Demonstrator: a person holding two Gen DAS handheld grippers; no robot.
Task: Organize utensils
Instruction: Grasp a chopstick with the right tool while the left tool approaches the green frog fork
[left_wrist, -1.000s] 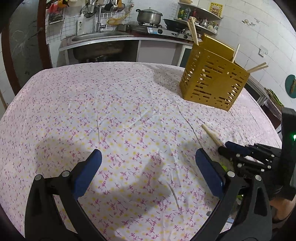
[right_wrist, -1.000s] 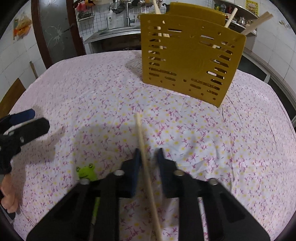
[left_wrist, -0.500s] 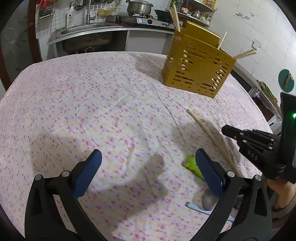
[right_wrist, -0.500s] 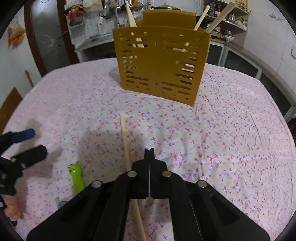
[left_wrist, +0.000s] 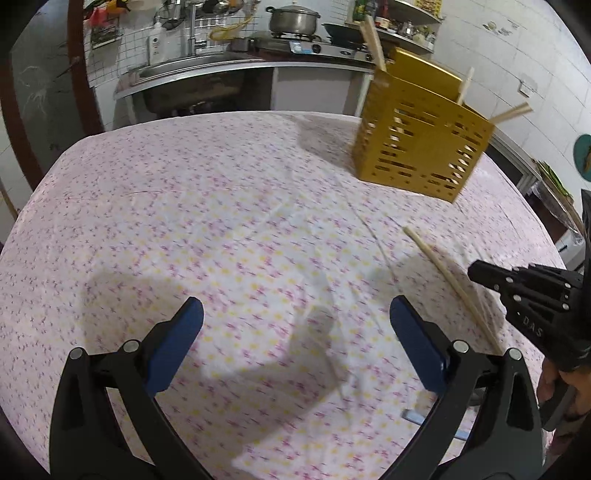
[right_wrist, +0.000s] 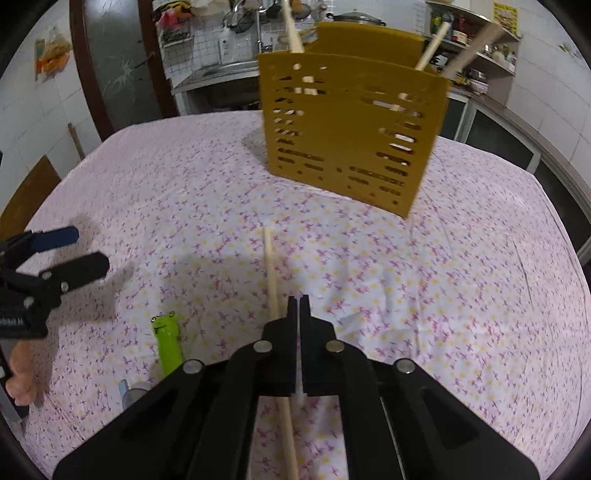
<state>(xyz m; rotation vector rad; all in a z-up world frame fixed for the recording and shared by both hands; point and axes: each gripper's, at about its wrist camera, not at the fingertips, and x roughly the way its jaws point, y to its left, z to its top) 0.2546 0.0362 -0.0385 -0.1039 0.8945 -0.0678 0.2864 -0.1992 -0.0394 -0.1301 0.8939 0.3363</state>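
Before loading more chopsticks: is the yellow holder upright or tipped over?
Upright. The holder stands on its base on the tablecloth, open top up, with chopsticks sticking out above its rim.

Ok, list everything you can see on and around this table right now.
Floral tablecloth: one, white-pink, covering the whole surface.
Yellow slotted plastic utensil holder: one, yellow, far side.
Wooden chopsticks in holder: three, pale, sticking out the top.
Loose wooden chopstick: one, pale, centre, near side.
Green frog-topped utensil: one, green, left of the loose chopstick.
Steel pot: one, silver, kitchen background.
Left hand-held gripper: one, black, blue pads, open, empty.
Right hand-held gripper: one, black, shut.
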